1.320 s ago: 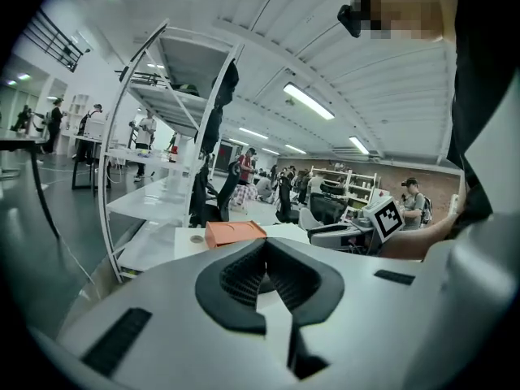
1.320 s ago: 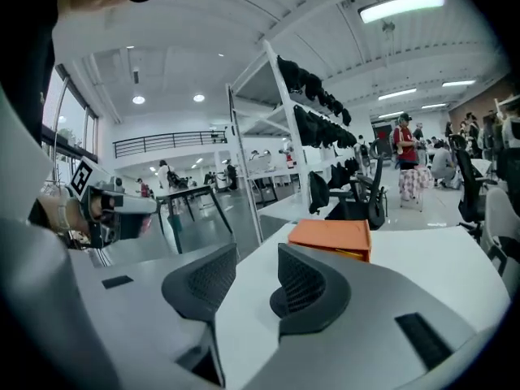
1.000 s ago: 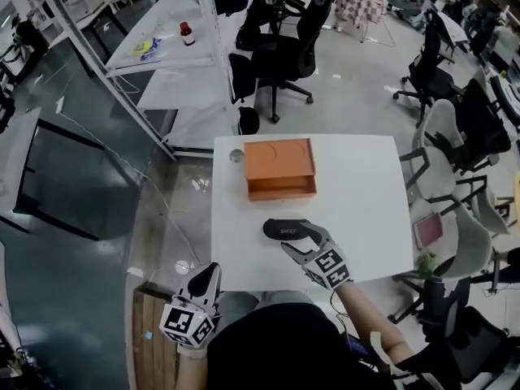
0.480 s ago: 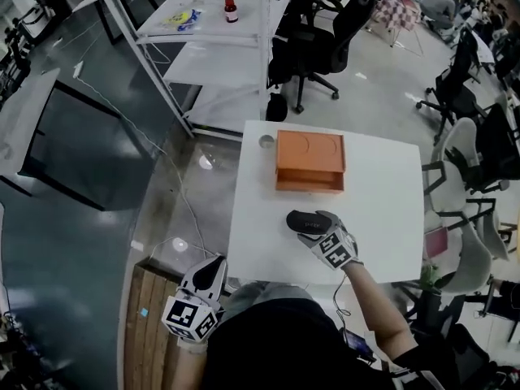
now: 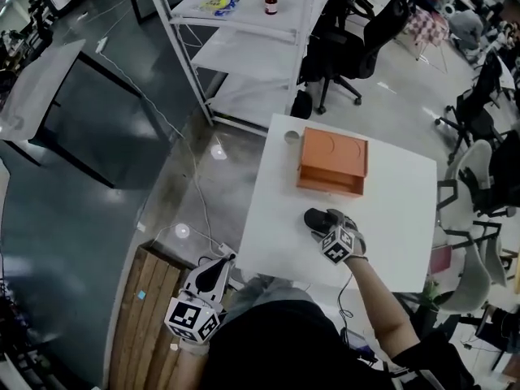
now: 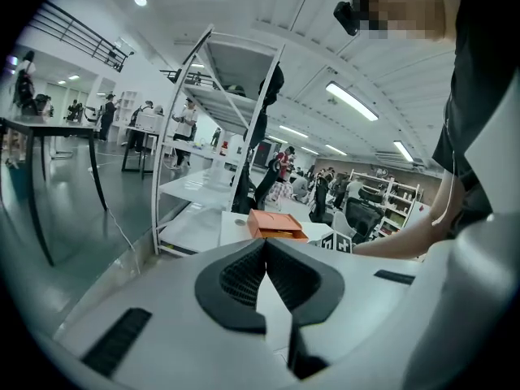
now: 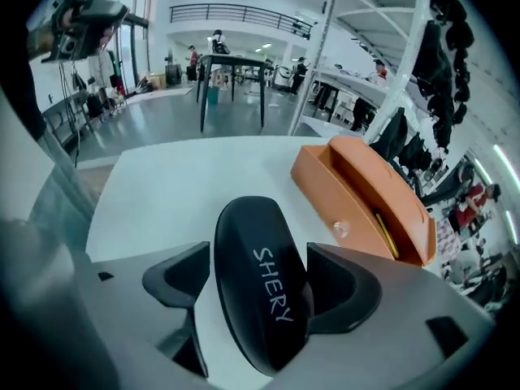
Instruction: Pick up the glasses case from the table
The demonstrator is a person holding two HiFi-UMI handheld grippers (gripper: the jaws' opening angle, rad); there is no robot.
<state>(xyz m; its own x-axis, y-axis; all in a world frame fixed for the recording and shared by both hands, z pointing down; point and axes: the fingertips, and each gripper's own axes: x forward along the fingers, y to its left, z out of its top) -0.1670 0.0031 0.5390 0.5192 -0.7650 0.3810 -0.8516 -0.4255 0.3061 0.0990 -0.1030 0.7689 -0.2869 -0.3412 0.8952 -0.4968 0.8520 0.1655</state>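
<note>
Big open office floor, grey and shiny, with a white shelving rack (image 5: 260,23) across the top of the head view and office chairs (image 5: 357,31) at upper right. Centre-right is the white table (image 5: 276,218) with an orange drawer box (image 5: 333,162) on it, and just below that in the frame, the glasses case (image 5: 314,216). The right gripper (image 5: 329,224) comes in from below, tipped steeply down over the case, which looks to me like the sensible way to get a jaw down each long side. The left gripper (image 5: 218,268) hangs off the table's lower-left corner. My guess is it's just parked out of the way, since one gripper is plenty for this.

Left gripper view: its jaws are pressed together with nothing in them. It points roughly level toward the table, with the orange drawer box small in the middle of the frame.

Right gripper view: the glasses case (image 7: 258,283) lies flat on the table between the two jaws, which stand wide apart, one on either side. A sliver of white table shows between the left-hand pad and the case. The right-hand pad is very close, and I can't say if it touches. I'd call it not clamped yet. The case itself is a black, smooth, rounded oval shell with "SHERY" in white lettering along the top. The orange drawer box sits just beyond it at upper right.
</note>
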